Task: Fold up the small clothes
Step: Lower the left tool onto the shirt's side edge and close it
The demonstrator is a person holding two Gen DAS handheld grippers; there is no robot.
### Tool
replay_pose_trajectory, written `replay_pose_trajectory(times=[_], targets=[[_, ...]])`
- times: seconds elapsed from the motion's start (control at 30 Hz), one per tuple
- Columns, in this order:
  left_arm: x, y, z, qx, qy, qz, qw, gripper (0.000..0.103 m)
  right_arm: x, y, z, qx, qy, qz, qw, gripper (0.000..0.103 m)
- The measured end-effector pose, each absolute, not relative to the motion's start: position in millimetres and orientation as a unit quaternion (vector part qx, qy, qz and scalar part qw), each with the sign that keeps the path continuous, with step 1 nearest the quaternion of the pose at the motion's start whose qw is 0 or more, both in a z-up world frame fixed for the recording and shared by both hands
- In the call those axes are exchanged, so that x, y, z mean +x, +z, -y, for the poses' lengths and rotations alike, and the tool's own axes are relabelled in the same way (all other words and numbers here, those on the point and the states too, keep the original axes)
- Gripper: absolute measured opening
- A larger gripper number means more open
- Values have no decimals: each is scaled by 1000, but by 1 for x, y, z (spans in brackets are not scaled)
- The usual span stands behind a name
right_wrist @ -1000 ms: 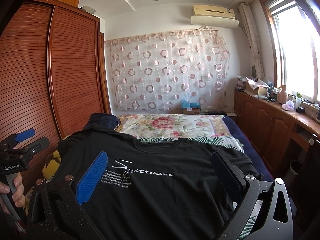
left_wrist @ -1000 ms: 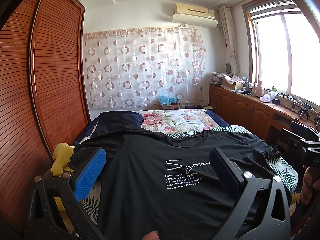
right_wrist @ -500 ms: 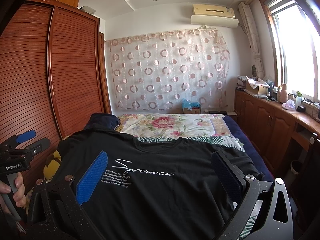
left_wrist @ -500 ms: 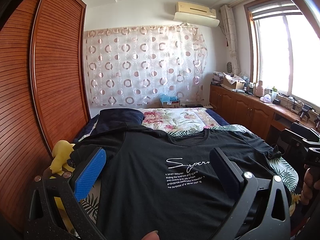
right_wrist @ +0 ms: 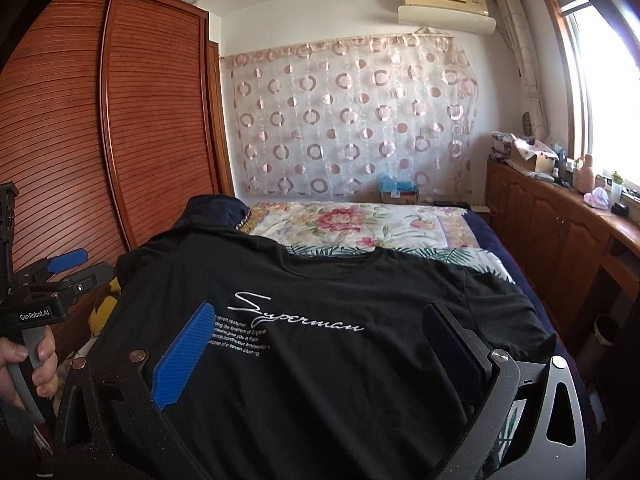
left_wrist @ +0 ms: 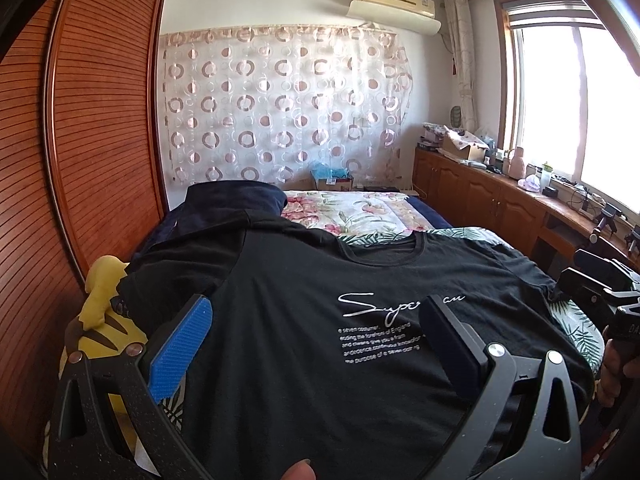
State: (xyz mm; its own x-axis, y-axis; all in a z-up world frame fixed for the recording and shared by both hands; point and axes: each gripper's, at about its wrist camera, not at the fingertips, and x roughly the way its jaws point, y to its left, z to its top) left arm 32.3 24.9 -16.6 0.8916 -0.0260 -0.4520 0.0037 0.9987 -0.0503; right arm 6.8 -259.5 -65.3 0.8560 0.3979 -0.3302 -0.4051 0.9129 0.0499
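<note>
Black T-shirt (left_wrist: 304,344) spread flat on bed (left_wrist: 360,216) (white script print)

Our two black claws, blue-padded

Our left claw (left_wrist: 316,344) and right claw (right_wrist: 318,350) share speckled black frames, silver screws, ribbed blue pads (right_wrist: 186,354); bare-skinned left hand (right_wrist: 28,364), white "GenRobot.AI" lettering.

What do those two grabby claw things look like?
The left gripper and right gripper match: speckled black frames with triangular cut-outs, silver bolts, and ribbed blue pads inside the fingers. The left's handle, seen from the right wrist camera, is grey, under a white "GenRobot.AI" label. No cables show.
</note>
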Motion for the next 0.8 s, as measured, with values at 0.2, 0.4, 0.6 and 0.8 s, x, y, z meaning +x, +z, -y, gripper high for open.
replay_pose_trajectory(times=[0.2,0.4,0.6,0.8], targets=[[40,-28,-45,-28,-1,-240,970,103,28,-68,258,-15,212,-189,959,103],[57,-39,-78,-31,2,-260,965,103,47,-74,254,-21,221,-217,951,103],[74,-46,-125,-33,28,-279,959,96,56,-73,250,-33,233,-234,943,103],[94,-56,-161,-29,47,-295,954,83,67,-79,249,-46,254,-261,930,103]])
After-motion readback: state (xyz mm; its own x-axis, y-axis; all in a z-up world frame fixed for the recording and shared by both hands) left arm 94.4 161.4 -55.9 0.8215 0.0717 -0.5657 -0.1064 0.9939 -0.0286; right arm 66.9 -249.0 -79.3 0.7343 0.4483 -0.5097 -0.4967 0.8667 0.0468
